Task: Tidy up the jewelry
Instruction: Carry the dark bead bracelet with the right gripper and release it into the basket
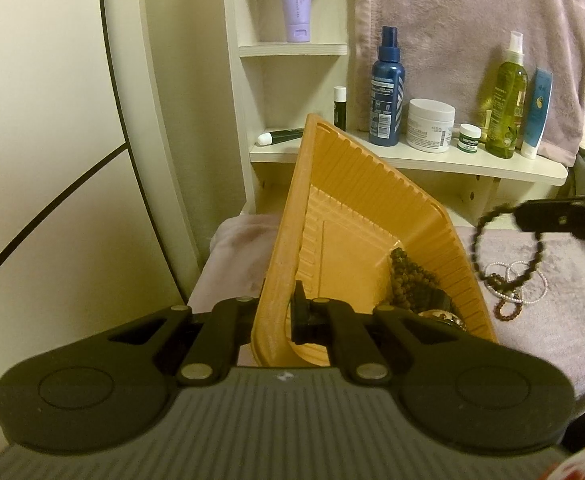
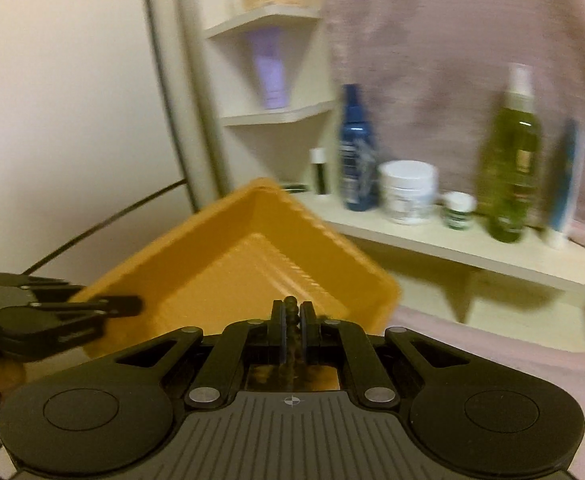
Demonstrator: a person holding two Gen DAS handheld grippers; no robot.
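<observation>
My left gripper (image 1: 280, 316) is shut on the near rim of an orange plastic tray (image 1: 356, 200) and holds it tilted. Dark bead bracelets (image 1: 410, 280) and a watch lie in the tray's low right corner. My right gripper (image 2: 291, 312) is shut on a dark beaded bracelet (image 2: 291, 320); in the left wrist view that gripper (image 1: 532, 216) comes in from the right with the bracelet (image 1: 480, 240) hanging beside the tray's right rim. White pearl bracelets (image 1: 508, 276) and a small brown bead bracelet (image 1: 506, 310) lie on the pink cloth (image 1: 552, 320).
A white corner shelf (image 1: 492, 164) behind the tray carries a blue spray bottle (image 1: 386, 92), a white cream jar (image 1: 430, 124), a small green jar, a green spray bottle (image 1: 506, 100) and a blue tube. A pink towel (image 1: 472, 20) hangs behind. A cream wall is on the left.
</observation>
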